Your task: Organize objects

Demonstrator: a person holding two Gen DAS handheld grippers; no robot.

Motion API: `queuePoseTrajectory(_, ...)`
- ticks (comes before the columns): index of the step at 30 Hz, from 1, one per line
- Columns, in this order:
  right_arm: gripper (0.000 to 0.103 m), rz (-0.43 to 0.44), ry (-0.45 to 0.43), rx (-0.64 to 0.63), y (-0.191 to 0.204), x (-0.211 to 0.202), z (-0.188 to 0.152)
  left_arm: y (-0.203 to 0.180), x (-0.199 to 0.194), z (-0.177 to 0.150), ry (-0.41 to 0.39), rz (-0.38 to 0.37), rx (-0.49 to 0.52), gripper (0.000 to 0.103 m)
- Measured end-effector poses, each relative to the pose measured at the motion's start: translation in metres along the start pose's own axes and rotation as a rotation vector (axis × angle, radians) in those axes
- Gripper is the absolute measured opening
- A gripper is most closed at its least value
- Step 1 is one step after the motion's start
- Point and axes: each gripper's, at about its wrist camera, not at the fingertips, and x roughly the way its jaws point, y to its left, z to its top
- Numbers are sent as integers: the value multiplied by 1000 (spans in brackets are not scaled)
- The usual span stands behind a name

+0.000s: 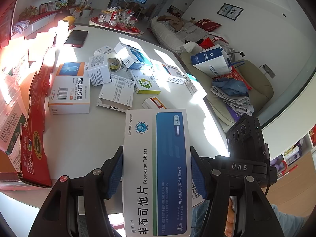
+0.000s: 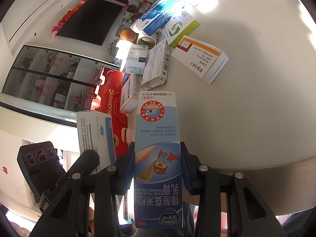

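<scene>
Both grippers are loaded, so this looks like the carry step of the sorting. The left gripper (image 1: 157, 169) has its jaws clamped on the long sides of a Febuxostat tablet box (image 1: 157, 167), which sticks out ahead of them above the surface (image 1: 83, 138). The right gripper (image 2: 157, 165) has its jaws clamped on a Mometasone Furoate cream box (image 2: 158, 158). Loose medicine boxes (image 1: 118, 79) lie scattered well ahead of the jaws, and a red carton (image 1: 33, 138) sits left of the left jaws. Next, probably, each box needs a placing spot.
</scene>
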Motion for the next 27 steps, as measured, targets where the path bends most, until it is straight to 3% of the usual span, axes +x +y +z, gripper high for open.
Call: queuePoseTrajectory(27, 40, -8, -3, 3, 1, 2, -2, 3, -5, 1, -5, -1, -6, 66)
